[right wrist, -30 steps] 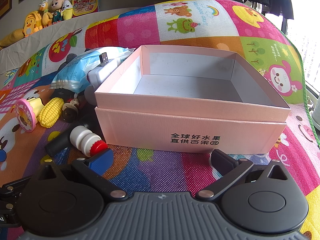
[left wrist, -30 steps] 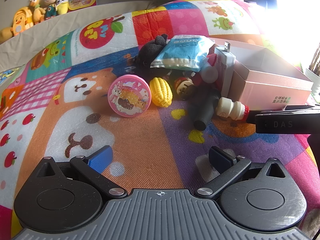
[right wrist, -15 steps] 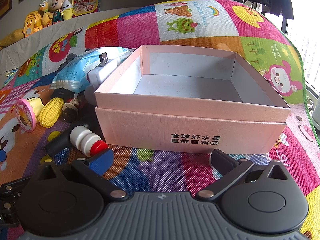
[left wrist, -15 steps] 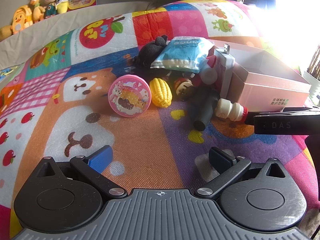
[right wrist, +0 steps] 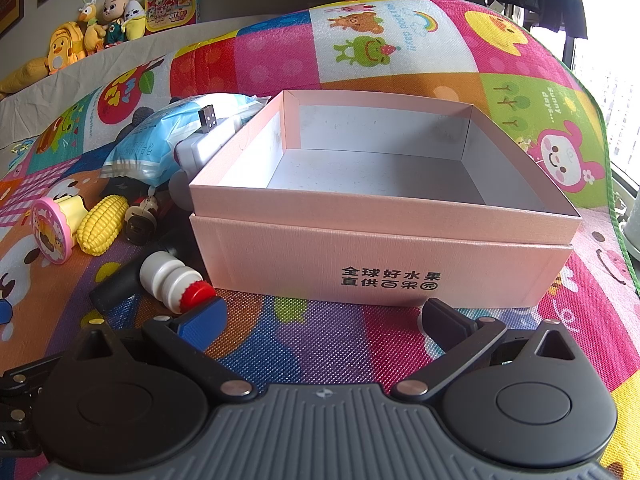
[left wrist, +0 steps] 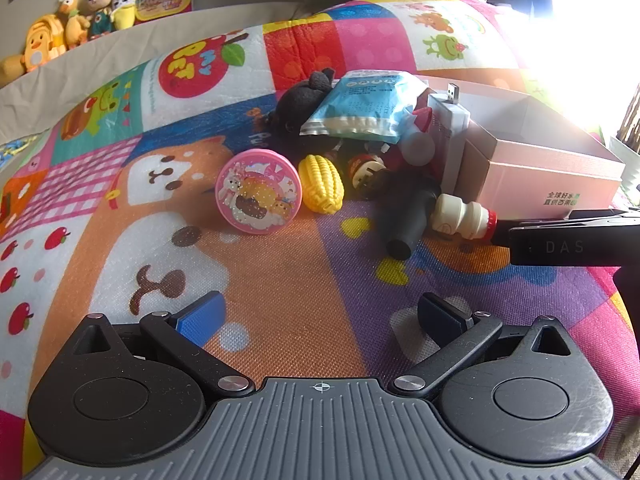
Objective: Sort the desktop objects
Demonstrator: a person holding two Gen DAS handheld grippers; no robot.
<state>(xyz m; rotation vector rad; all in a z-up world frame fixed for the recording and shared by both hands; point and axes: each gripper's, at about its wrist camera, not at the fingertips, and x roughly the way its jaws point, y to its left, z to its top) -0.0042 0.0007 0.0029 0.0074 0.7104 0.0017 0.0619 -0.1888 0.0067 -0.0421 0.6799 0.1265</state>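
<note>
Black and wide apart, the fingers of my left gripper hang released over the patchwork play mat, holding nothing, with one blue pad and one black. My right gripper is spread just as wide and also empty, low over the mat in front of the pink box; in the left view I see its black body come in from the right edge.

Just beyond my right gripper's blue pad lies a small white bottle with a red cap, on its side, near the box's front left corner. A dark cylinder lies beside it. Further out on the mat sit a yellow toy corn, a pink round tin tilted up on its edge just beside the corn, and a small red and brown toy I cannot make out. Behind them a blue and white packet rests on a black plush toy, and a white USB plug leans against the box's left wall.

The box is open, and I see nothing inside but its grey floor. At the mat's far left edge, plush toys line a ledge.
</note>
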